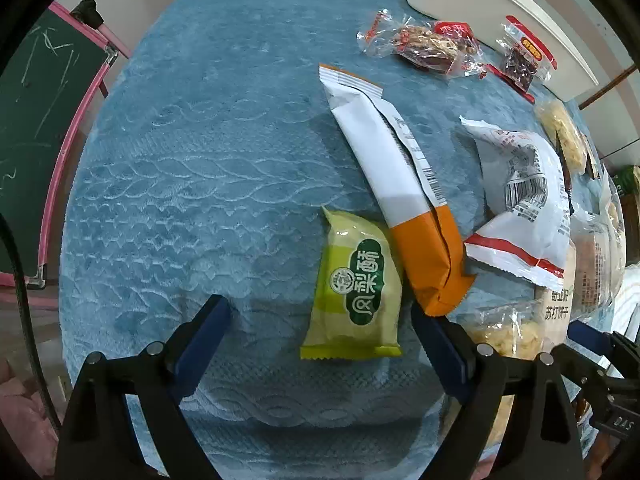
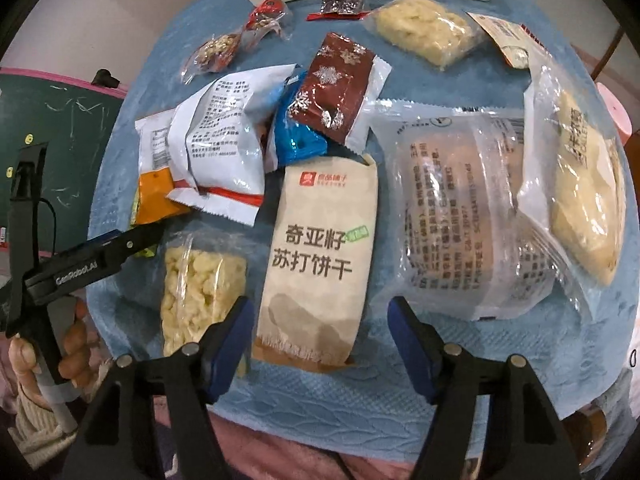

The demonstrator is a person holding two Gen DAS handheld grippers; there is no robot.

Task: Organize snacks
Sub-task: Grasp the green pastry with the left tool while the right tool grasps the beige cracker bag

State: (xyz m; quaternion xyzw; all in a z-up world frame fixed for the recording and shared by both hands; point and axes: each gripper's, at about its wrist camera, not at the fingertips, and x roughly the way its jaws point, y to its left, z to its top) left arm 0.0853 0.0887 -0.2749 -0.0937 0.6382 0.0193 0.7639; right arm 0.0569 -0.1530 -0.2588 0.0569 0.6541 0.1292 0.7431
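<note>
Both jaws stand apart, gripping nothing: left gripper [image 1: 320, 328] around the green pastry packet [image 1: 356, 286], right gripper [image 2: 320, 328] around the beige cracker packet [image 2: 320, 256] (neighbours touching), so closing may pinch the orange-ended bar [image 1: 400, 196] or the puffed-snack bag [image 2: 200, 292].

White bin [image 1: 496, 4] cut off at top edge; orange-white packet [image 2: 154, 172] mostly covered.

both wrist views look steeply down, close over the blue blanket [image 1: 180, 184]. the left view faces its left part, the right view its crowded right. both share the orange-ended packet [image 1: 404, 184] [image 2: 154, 196] and white tray [image 1: 480, 4].
</note>
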